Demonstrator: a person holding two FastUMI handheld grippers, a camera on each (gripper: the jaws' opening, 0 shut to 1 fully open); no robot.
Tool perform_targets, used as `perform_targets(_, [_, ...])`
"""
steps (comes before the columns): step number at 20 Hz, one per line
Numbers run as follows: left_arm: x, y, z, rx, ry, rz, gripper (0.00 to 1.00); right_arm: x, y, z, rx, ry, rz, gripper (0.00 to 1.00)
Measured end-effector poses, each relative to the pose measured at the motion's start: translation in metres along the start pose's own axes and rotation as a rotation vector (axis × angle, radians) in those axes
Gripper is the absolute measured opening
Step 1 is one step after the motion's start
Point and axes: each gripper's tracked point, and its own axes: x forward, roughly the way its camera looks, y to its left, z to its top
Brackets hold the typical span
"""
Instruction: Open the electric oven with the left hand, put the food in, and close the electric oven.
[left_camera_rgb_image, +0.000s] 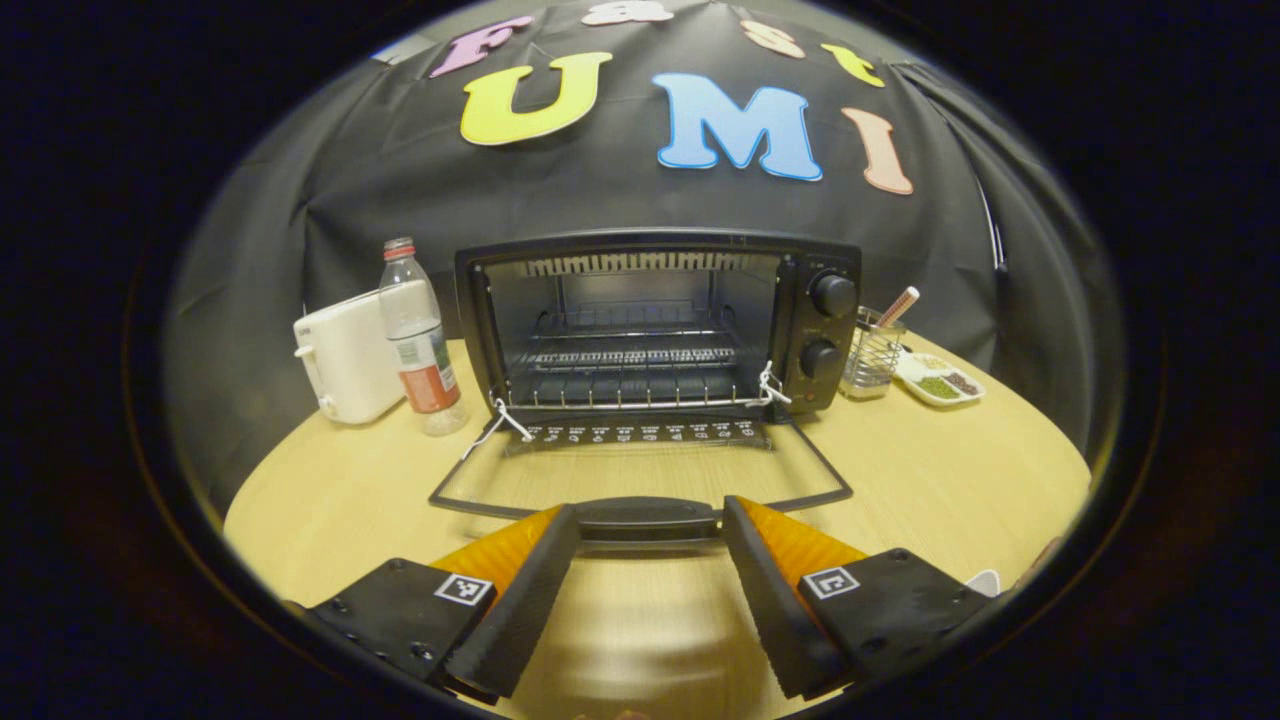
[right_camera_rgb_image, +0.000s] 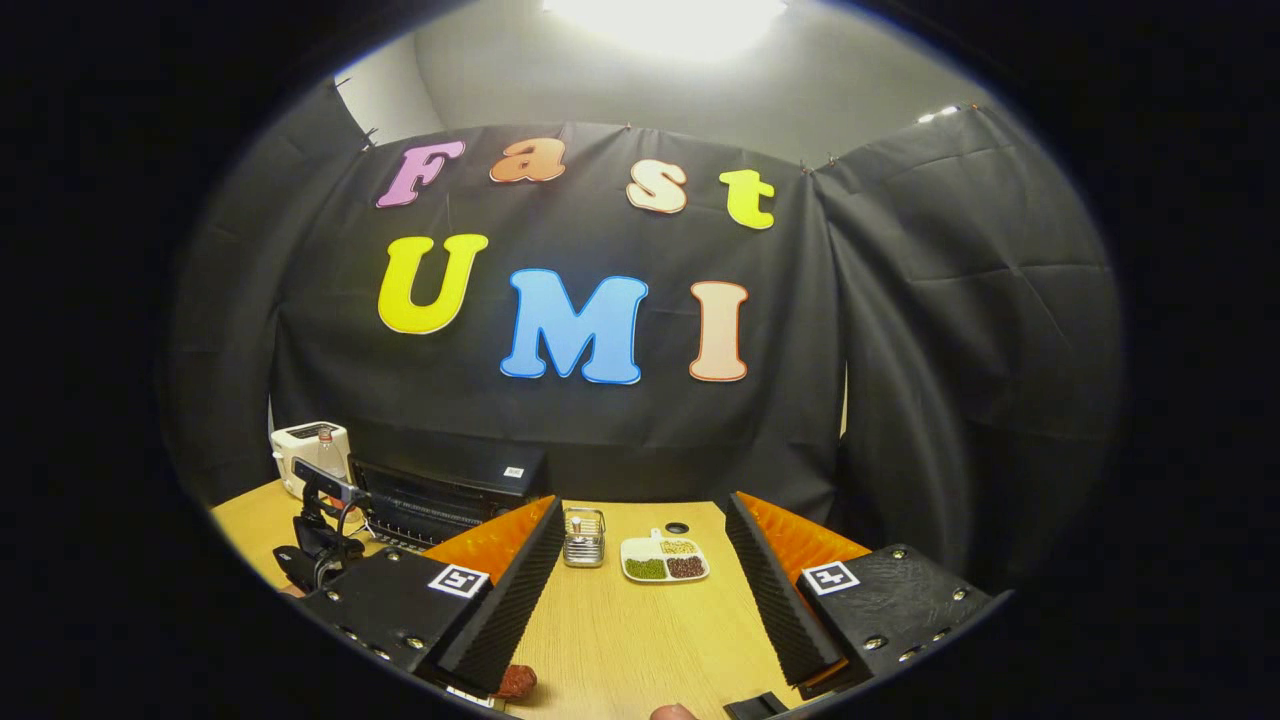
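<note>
The black electric oven (left_camera_rgb_image: 655, 320) stands at the back of the table with its glass door (left_camera_rgb_image: 640, 470) folded down flat and its wire rack bare. My left gripper (left_camera_rgb_image: 650, 512) is open, its fingertips on either side of the door's handle (left_camera_rgb_image: 648, 518). In the right gripper view the oven (right_camera_rgb_image: 440, 495) sits far left, with the left gripper (right_camera_rgb_image: 320, 548) in front of it. My right gripper (right_camera_rgb_image: 640, 505) hangs open above the table and holds nothing. A reddish-brown piece of food (right_camera_rgb_image: 516, 682) lies at the bottom edge, partly hidden under one finger.
A white toaster (left_camera_rgb_image: 345, 360) and a plastic bottle (left_camera_rgb_image: 420, 345) stand left of the oven. To its right are a wire basket (left_camera_rgb_image: 872, 352) and a divided dish of beans (left_camera_rgb_image: 940, 380). The wooden table (left_camera_rgb_image: 950, 480) is round.
</note>
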Motion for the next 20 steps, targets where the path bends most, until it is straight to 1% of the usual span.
perform_targets(2, [-0.014, 0.000, 0.008, -0.013, -0.022, 0.009, 0.92, -0.001, 0.002, -0.001, 0.009, 0.002, 0.023, 0.98])
perform_targets(3, [-0.024, 0.000, 0.016, -0.017, -0.043, 0.015, 1.00, -0.001, 0.003, -0.005, 0.016, 0.010, 0.036, 0.98])
perform_targets(4, [-0.034, 0.001, 0.026, -0.019, -0.067, 0.021, 0.96, -0.001, 0.004, -0.010, 0.021, 0.024, 0.047, 0.98])
perform_targets(8, [-0.093, 0.008, 0.090, -0.039, -0.219, 0.042, 0.96, 0.000, 0.014, -0.027, 0.057, 0.057, 0.118, 0.99])
perform_targets(9, [-0.109, 0.012, 0.105, -0.042, -0.255, 0.050, 1.00, 0.002, 0.016, -0.032, 0.067, 0.065, 0.133, 0.99])
perform_targets(11, [-0.140, 0.020, 0.131, -0.048, -0.321, 0.069, 1.00, 0.003, 0.028, -0.044, 0.092, 0.089, 0.190, 0.99])
perform_targets(13, [-0.169, 0.032, 0.153, -0.061, -0.375, 0.095, 1.00, 0.003, 0.037, -0.060, 0.109, 0.136, 0.240, 0.98])
perform_targets(14, [-0.185, 0.040, 0.164, -0.069, -0.410, 0.112, 0.96, 0.003, 0.043, -0.067, 0.121, 0.160, 0.267, 0.99])
perform_targets(16, [-0.215, 0.053, 0.180, -0.081, -0.458, 0.147, 1.00, 0.004, 0.056, -0.085, 0.146, 0.216, 0.328, 0.99])
perform_targets(18, [-0.237, 0.064, 0.190, -0.078, -0.496, 0.177, 0.97, -0.001, 0.072, -0.114, 0.181, 0.316, 0.400, 0.99])
perform_targets(20, [-0.254, 0.071, 0.198, -0.075, -0.516, 0.202, 0.96, -0.005, 0.081, -0.142, 0.226, 0.416, 0.443, 0.99])
